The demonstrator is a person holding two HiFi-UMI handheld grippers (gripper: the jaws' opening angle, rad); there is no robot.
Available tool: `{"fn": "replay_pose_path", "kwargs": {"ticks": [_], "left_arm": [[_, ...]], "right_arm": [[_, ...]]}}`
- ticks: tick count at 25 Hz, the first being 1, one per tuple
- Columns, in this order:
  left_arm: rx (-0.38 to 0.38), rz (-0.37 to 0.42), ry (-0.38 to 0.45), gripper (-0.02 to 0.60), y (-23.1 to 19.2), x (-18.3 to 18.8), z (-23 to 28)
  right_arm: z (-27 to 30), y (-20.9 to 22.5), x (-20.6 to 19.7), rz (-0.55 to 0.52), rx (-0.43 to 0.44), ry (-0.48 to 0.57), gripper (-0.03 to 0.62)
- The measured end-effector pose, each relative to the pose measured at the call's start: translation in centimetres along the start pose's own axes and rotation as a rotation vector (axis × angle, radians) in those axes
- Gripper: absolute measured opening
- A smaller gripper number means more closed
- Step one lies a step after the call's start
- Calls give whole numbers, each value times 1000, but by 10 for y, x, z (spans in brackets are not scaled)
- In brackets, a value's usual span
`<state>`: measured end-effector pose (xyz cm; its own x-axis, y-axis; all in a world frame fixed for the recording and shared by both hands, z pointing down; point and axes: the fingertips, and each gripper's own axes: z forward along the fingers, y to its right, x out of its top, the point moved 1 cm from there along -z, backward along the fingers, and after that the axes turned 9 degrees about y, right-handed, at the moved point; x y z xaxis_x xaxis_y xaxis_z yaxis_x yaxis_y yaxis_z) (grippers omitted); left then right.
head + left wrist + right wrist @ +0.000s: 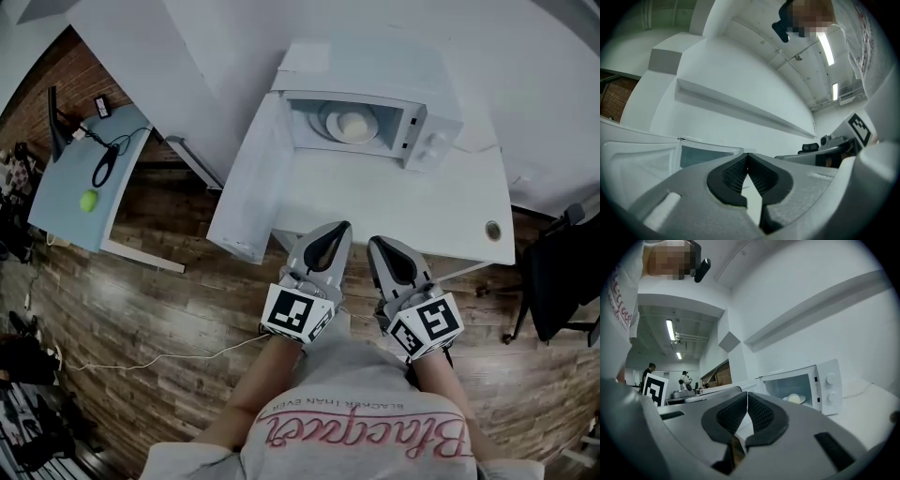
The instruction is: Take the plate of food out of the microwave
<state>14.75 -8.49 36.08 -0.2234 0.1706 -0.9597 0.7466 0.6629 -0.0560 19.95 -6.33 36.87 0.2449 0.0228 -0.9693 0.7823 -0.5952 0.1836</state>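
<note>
A white microwave [375, 122] stands on the white table [403, 211], its door [246, 183] swung wide to the left. Inside sits a white plate [349, 123] with a pale round bun on it, also seen as the plate [796, 398] in the right gripper view. My left gripper [337, 228] and right gripper [377, 242] hover side by side at the table's near edge, well short of the microwave. Both are shut with nothing between the jaws. In its own view the left gripper [748, 155] points at the open door [656, 159]; the right gripper [747, 393] tips meet left of the microwave [806, 385].
A light blue side table [80, 183] at the left carries a green ball [89, 200] and black cables. A black office chair [562, 272] stands at the right. A round cable hole [493, 230] sits near the white table's right corner. The floor is wood.
</note>
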Motion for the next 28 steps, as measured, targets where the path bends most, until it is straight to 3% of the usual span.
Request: {"fn": "replay_pose_path", "kwargs": {"ticks": [11, 28], "left_arm": [[13, -24, -4, 6, -61, -15, 60], [14, -42, -52, 6, -131, -38, 115]], "right_arm": [[63, 48, -16, 26, -46, -104, 14], [142, 97, -28, 17, -136, -144, 14]]}}
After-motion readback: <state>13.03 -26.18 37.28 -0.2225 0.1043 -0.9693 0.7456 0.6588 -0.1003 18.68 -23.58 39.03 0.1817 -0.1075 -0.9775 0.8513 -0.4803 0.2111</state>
